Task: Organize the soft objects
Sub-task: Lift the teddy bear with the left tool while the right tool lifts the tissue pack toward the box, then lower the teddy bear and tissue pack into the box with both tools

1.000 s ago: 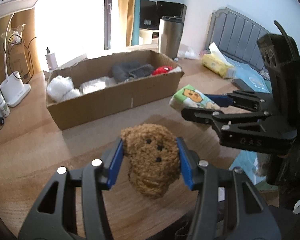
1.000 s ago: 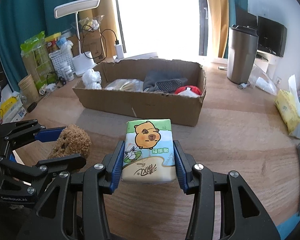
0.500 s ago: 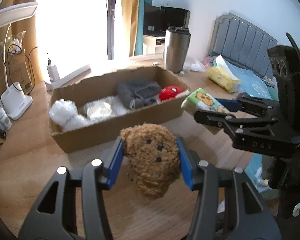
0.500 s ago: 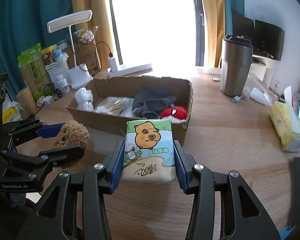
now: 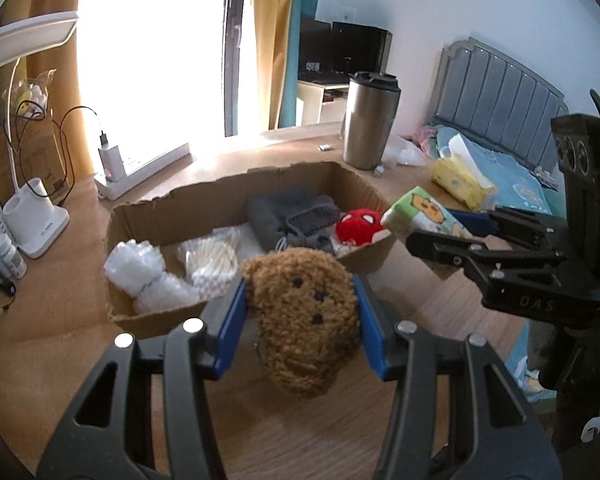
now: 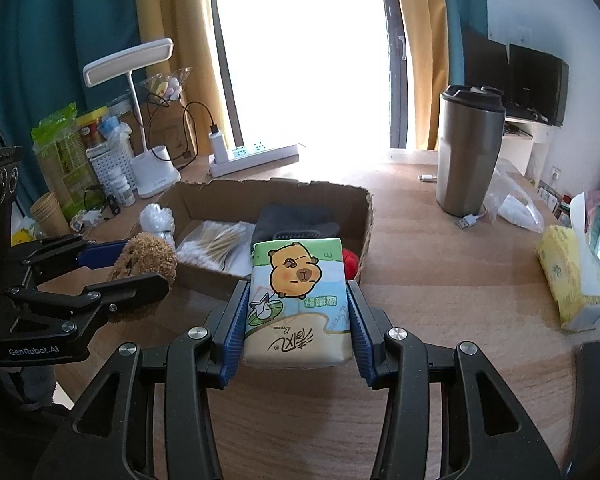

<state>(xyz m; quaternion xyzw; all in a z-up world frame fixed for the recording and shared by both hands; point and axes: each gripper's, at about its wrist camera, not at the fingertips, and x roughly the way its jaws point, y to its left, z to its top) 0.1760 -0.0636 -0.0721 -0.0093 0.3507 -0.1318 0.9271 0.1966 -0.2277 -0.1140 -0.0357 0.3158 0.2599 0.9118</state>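
- Both grippers have closed in on the cardboard box (image 5: 236, 200) since a second ago, so that each load now hangs at its near wall rather than well short of it.
- Left wrist view: the left gripper (image 5: 302, 312) is clamped on a brown plush toy (image 5: 304, 312), blue pads pressed into both its sides, held above the wooden table (image 5: 60, 312) at the box's near edge. Inside the box lie a white plastic wad (image 5: 140, 270), a bag of cotton swabs (image 5: 214, 256), a grey garment (image 5: 292, 218) and a red plush ball (image 5: 358, 224). The right gripper (image 5: 440, 226) reaches in from the right with a tissue pack (image 5: 424, 214) at the box's right corner.
- Right wrist view: the right gripper (image 6: 298, 312) grips the tissue pack (image 6: 298, 296) by its long sides, cartoon face up, over the box's (image 6: 284, 190) near right corner. The left gripper (image 6: 136, 262) holds the plush toy (image 6: 148, 254) at left. A steel tumbler (image 6: 470, 152) stands well apart beyond the box.
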